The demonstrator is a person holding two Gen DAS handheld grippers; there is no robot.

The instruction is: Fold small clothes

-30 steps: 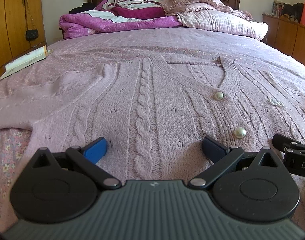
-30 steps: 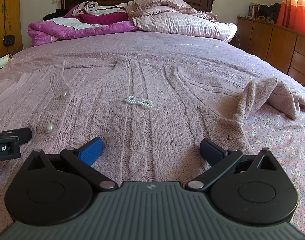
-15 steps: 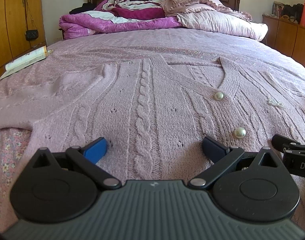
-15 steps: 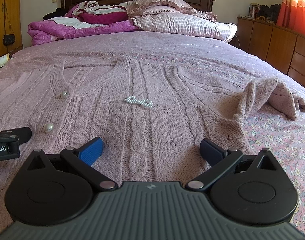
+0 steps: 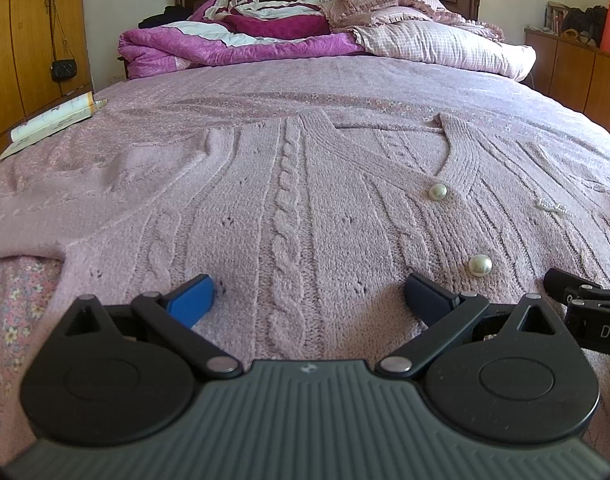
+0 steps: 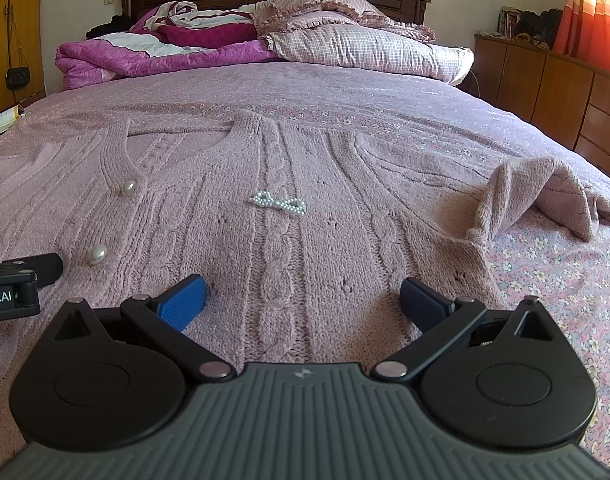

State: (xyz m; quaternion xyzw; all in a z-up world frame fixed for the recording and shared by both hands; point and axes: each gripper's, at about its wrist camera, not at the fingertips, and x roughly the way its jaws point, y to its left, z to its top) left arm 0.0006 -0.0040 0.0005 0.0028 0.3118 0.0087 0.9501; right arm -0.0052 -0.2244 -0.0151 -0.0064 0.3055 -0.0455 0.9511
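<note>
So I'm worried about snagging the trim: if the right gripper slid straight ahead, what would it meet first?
Probably only the cardigan's cable knit under the open right gripper. Further on lies the pearl bow, slightly left of centre; depth is hard to judge.

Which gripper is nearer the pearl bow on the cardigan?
Right. The right gripper sits at the hem almost straight below the pearl bow. The left gripper is further over on the cardigan, with the bow far off to its right.
</note>
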